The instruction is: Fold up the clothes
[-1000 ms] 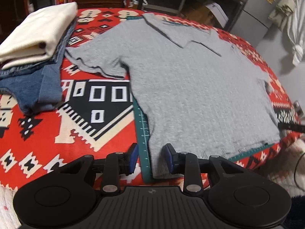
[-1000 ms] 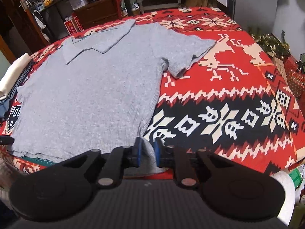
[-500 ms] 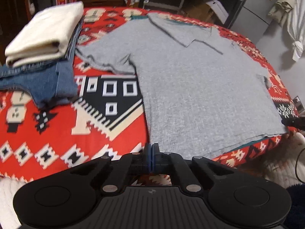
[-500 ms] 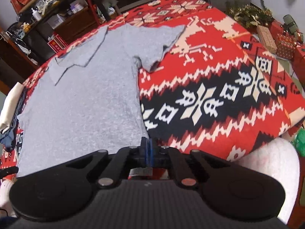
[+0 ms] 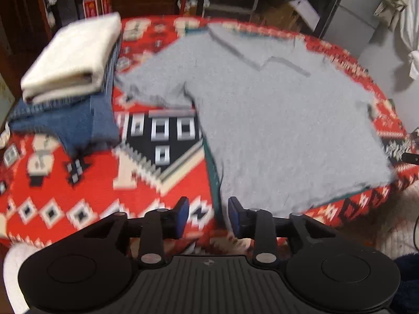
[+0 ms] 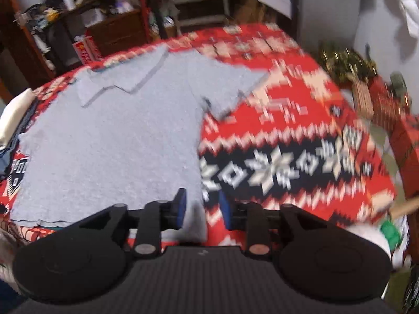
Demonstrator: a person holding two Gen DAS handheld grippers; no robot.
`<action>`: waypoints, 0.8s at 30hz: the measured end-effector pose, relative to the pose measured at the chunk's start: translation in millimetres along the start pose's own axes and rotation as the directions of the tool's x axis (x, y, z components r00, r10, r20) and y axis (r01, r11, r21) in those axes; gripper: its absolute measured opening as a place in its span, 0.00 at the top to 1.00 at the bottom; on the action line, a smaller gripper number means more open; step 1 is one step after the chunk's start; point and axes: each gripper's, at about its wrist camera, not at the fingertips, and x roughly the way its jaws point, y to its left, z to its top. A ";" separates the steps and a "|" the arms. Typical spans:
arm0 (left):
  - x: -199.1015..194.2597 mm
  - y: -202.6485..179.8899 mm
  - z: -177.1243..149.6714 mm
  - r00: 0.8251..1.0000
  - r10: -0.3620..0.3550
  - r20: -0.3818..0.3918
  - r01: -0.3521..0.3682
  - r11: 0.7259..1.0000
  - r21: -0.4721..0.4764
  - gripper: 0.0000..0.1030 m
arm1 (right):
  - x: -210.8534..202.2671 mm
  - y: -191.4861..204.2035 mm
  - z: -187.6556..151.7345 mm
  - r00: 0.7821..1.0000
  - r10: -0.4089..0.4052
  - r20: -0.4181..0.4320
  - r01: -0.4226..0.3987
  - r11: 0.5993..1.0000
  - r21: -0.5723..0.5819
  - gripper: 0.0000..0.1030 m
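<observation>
Two folded garments [image 5: 70, 60] were already stacked at the table's left side. The grey shirt [image 5: 275, 120] was spread flat, not yet folded. The left gripper [image 5: 208, 216] and right gripper [image 6: 201, 209] were held apart, empty, at its hem corners.

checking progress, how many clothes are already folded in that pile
2: a cream garment on top, folded jeans beneath it, beside the flat grey shirt. More layers may be hidden between.
</observation>
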 end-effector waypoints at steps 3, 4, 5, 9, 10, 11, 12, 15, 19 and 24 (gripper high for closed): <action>-8.4 -8.7 14.0 0.997 -0.010 0.072 0.009 1.000 0.013 0.39 | -3.9 15.0 20.7 0.998 0.040 0.043 -0.038 0.998 -0.048 0.40; -7.4 -13.6 20.0 0.995 -0.014 0.097 0.012 1.000 0.020 0.31 | -4.2 20.1 28.2 0.997 0.056 0.056 -0.052 0.997 -0.063 0.30; -6.5 -18.6 25.9 0.992 -0.019 0.122 0.016 0.999 0.028 0.25 | -1.5 26.7 36.0 0.995 0.070 0.064 -0.065 0.995 -0.081 0.26; 10.1 -38.4 53.3 0.981 -0.031 0.190 0.018 0.997 0.069 0.15 | 24.2 50.3 67.3 0.990 0.113 0.079 -0.103 0.987 -0.124 0.06; 20.5 -42.3 62.7 0.982 -0.027 0.189 0.014 0.997 0.072 0.15 | 33.8 55.2 75.1 0.990 0.119 0.079 -0.109 0.986 -0.130 0.02; 31.0 -46.2 72.2 0.982 -0.023 0.188 0.009 0.997 0.076 0.14 | 45.7 60.5 82.8 0.989 0.120 0.082 -0.108 0.985 -0.136 0.01; 42.9 -48.6 81.4 0.982 -0.028 0.187 0.013 0.996 0.083 0.13 | 59.1 65.0 90.4 0.989 0.120 0.083 -0.108 0.984 -0.144 0.01; 80.8 -55.5 109.1 0.981 -0.039 0.189 0.017 0.993 0.114 0.13 | 101.8 74.5 113.9 0.991 0.120 0.057 -0.109 0.979 -0.172 0.01; 128.5 -57.4 144.4 0.983 -0.022 0.180 -0.007 0.987 0.161 0.13 | 154.8 81.4 143.0 0.994 0.112 0.014 -0.107 0.974 -0.199 0.01; 161.5 -56.2 171.4 0.990 0.003 0.138 -0.030 0.981 0.192 0.13 | 204.0 88.7 170.8 0.997 0.060 -0.052 -0.070 0.976 -0.208 0.01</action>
